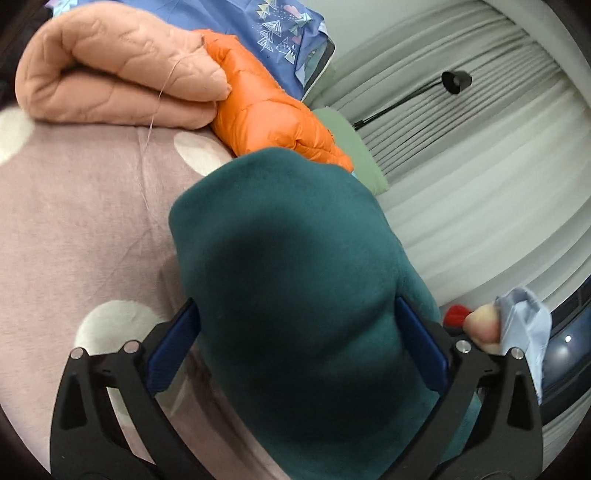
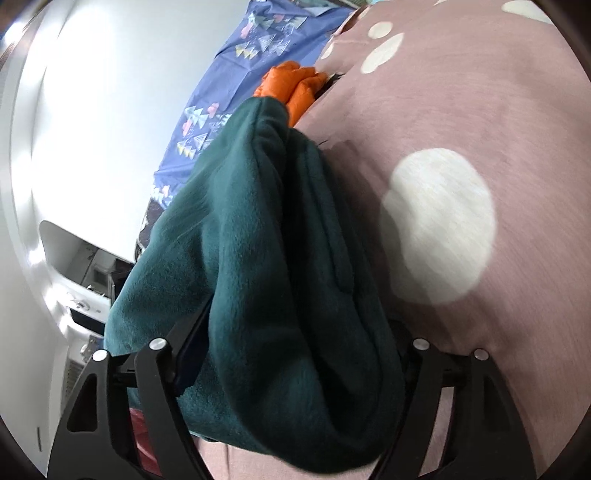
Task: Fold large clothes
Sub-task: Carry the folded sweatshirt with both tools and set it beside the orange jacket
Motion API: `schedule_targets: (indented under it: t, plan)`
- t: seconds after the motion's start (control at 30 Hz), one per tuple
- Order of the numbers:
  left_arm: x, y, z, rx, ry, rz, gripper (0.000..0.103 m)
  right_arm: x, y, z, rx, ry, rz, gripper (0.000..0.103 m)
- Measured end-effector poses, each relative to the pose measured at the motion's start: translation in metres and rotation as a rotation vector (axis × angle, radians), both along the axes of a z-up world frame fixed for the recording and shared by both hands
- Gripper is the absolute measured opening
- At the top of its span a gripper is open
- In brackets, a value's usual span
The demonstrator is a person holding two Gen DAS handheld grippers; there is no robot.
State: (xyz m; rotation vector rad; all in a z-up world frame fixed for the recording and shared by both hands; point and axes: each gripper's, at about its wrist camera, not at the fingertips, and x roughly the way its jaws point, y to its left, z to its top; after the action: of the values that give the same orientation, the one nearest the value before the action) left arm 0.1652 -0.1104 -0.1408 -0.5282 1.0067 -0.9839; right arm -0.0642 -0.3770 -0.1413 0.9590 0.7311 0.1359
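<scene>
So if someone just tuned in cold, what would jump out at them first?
The bulky teal fleece garment fills the middle of both views, bunched between each tool's fingers over the pink spotted bedspread. Behind it lie a bright orange puffer jacket and, beside that jacket, a folded peach quilt.

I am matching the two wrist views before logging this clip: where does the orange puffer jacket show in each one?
Left wrist view: the orange puffer jacket lies upper centre, against the folded peach quilt, just beyond the teal fleece.
Right wrist view: only a small part of the orange puffer jacket shows, top centre, behind the upper end of the teal fleece.
Shared landmark: the blue triangle-print fabric behind the jacket.
</scene>
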Motion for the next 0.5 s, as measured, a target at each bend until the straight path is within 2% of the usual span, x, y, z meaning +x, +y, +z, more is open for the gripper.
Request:
schedule_targets:
  t: [0.07,0.1,0.13,0.23,0.33,0.4,0.5]
  plan:
    - [-0.005,-0.003,0.004,0.014,-0.024,0.005,0.097,0.000,0.000,0.004,0.023,-0.003,0.004,0.058]
    - [-0.010,-0.004,0.011,0.013,-0.039,0.010,0.091,-0.001,0.000,0.008,0.025,-0.009,0.004,0.055]
    - [-0.012,-0.002,0.019,0.015,-0.058,0.013,0.088,-0.002,0.002,0.016,0.003,-0.015,0.006,0.051]
    - [-0.031,-0.011,0.056,0.014,-0.165,0.009,0.085,-0.011,0.006,0.054,-0.133,-0.080,0.029,0.049]
    - [-0.043,-0.029,0.105,-0.021,-0.275,-0.026,0.084,-0.018,-0.005,0.080,-0.161,-0.164,0.029,0.049]
    - [-0.041,-0.054,0.138,-0.026,-0.340,-0.055,0.084,-0.020,-0.024,0.100,-0.177,-0.216,-0.003,0.049]
    - [-0.023,-0.109,0.176,-0.009,-0.421,-0.110,0.084,-0.009,-0.057,0.123,-0.260,-0.269,-0.084,0.049]
